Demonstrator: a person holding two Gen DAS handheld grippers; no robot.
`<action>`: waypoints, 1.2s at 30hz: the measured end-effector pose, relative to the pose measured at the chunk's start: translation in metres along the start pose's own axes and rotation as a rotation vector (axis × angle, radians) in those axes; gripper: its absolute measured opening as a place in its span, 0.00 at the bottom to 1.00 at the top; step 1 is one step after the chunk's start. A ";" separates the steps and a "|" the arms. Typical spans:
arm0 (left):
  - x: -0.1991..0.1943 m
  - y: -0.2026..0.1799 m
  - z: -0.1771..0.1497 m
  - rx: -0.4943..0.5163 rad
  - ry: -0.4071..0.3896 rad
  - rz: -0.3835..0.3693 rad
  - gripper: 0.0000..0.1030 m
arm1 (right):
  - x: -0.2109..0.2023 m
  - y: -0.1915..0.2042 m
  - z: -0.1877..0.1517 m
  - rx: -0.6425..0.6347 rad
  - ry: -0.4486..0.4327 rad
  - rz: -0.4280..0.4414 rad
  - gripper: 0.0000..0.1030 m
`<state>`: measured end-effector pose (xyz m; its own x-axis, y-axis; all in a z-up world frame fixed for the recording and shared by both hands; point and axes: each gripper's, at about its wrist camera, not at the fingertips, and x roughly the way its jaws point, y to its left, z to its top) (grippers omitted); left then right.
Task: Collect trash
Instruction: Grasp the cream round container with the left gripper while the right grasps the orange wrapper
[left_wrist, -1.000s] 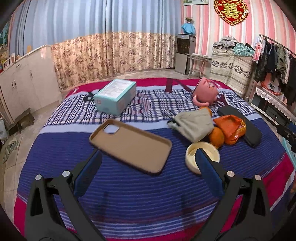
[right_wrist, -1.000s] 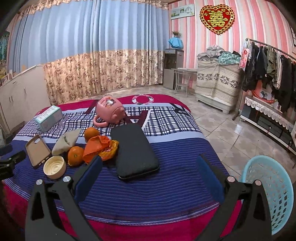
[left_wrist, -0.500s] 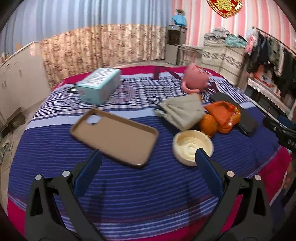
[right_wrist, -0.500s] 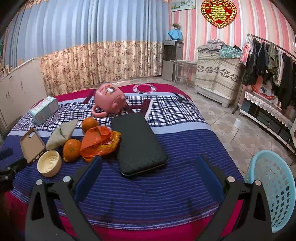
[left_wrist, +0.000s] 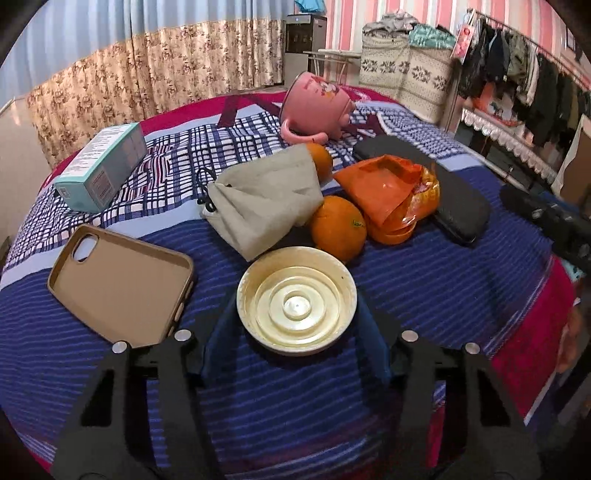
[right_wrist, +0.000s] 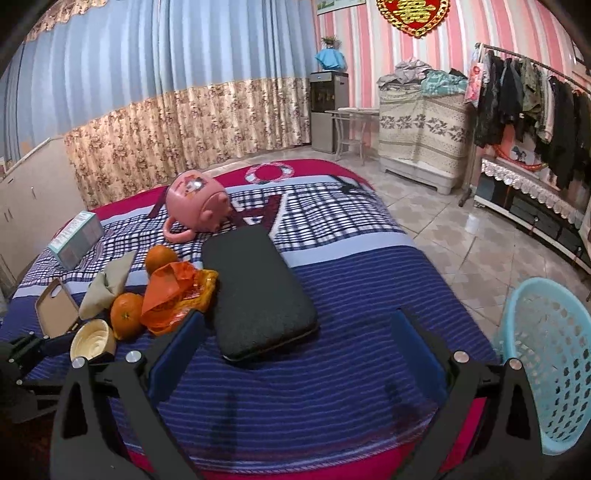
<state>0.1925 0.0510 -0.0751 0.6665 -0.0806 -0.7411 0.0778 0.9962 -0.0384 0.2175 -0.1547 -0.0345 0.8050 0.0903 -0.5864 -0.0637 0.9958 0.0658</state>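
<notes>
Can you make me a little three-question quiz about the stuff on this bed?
1. True or false: the left gripper has its fingers on either side of the cream lid.
2. Which lies nearest the lid: A) the pink pot, B) an orange, C) the box?
3. What colour is the basket beside the bed?

Key: 1 true; 2 B; 3 light blue.
</notes>
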 end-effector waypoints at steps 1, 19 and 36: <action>-0.006 0.003 -0.001 -0.015 -0.026 0.000 0.59 | 0.002 0.004 0.000 -0.005 0.003 0.008 0.96; -0.054 0.113 0.008 -0.146 -0.185 0.230 0.59 | 0.065 0.087 0.009 -0.221 0.098 0.094 0.56; -0.076 0.067 0.020 -0.106 -0.251 0.160 0.59 | -0.042 0.006 0.017 -0.117 -0.066 0.099 0.04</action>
<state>0.1622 0.1231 -0.0076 0.8273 0.0852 -0.5552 -0.1118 0.9936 -0.0142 0.1934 -0.1527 0.0048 0.8282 0.1904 -0.5270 -0.2096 0.9775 0.0237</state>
